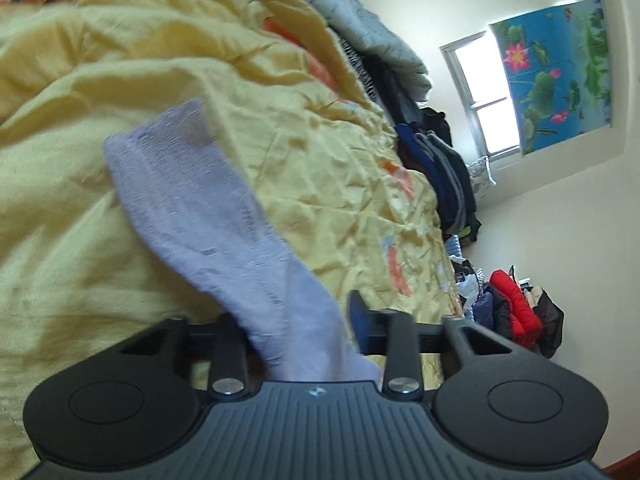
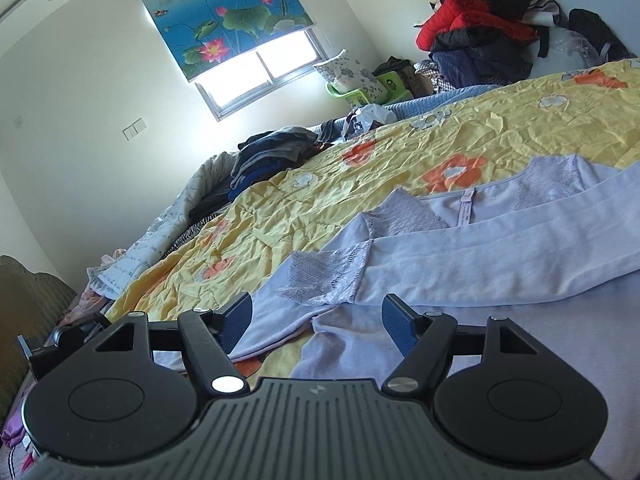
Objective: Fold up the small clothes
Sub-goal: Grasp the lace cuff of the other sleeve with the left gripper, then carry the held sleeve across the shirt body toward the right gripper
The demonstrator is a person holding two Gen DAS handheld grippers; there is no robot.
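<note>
Left gripper [image 1: 296, 320] pinches lavender sleeve [image 1: 192, 200] — right gripper [image 2: 316, 320] agape.

Lavender sleeve [image 1: 208, 216] in the left claw [image 1: 296, 320] — over rumpled yellow bedspread [image 1: 320, 168].

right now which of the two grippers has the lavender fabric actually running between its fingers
The left gripper: a strip of the pale lavender knit top runs between its fingers. The right gripper is open, hovering above the same top, gripping nothing.
</note>
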